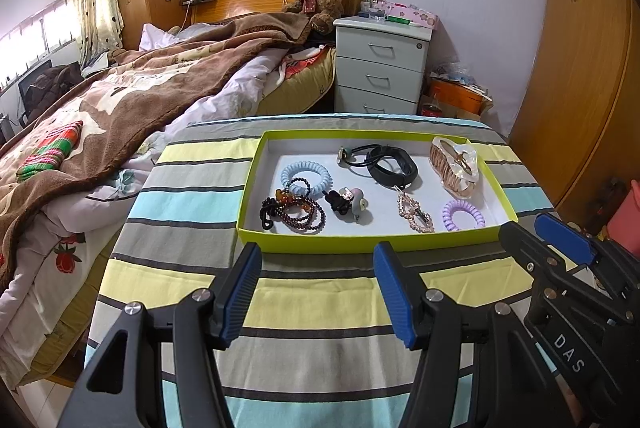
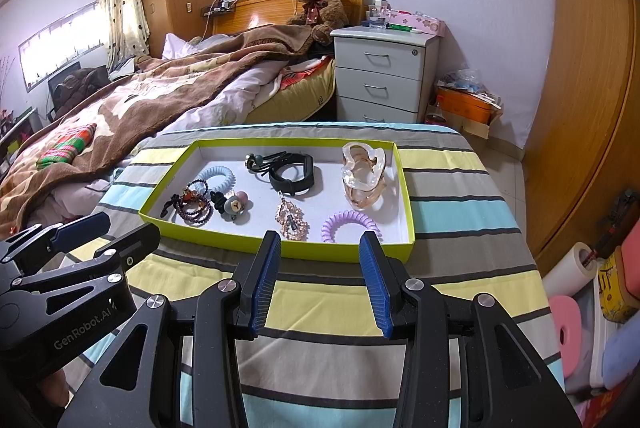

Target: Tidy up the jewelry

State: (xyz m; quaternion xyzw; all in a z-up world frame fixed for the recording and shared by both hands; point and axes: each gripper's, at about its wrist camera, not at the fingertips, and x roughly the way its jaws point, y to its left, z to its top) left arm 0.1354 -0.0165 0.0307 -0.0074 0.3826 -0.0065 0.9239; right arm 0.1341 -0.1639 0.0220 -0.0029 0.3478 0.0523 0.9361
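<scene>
Right now I see the striped tablecloth (image 1: 312, 292) under a lime-edged tray (image 2: 224, 244), which holds all the jewelry: clear hair claw (image 2: 364, 176), black band (image 2: 294, 174), blue coil tie (image 1: 306, 178), purple coil tie (image 2: 350, 224). My left gripper (image 1: 318, 292) and right gripper (image 2: 322, 284) hover just short of the tray, jaws spread, empty.

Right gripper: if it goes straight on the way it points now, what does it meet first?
Probably the near wall of the green tray; just behind it lies the purple coil hair tie. Depth is uncertain.
</scene>
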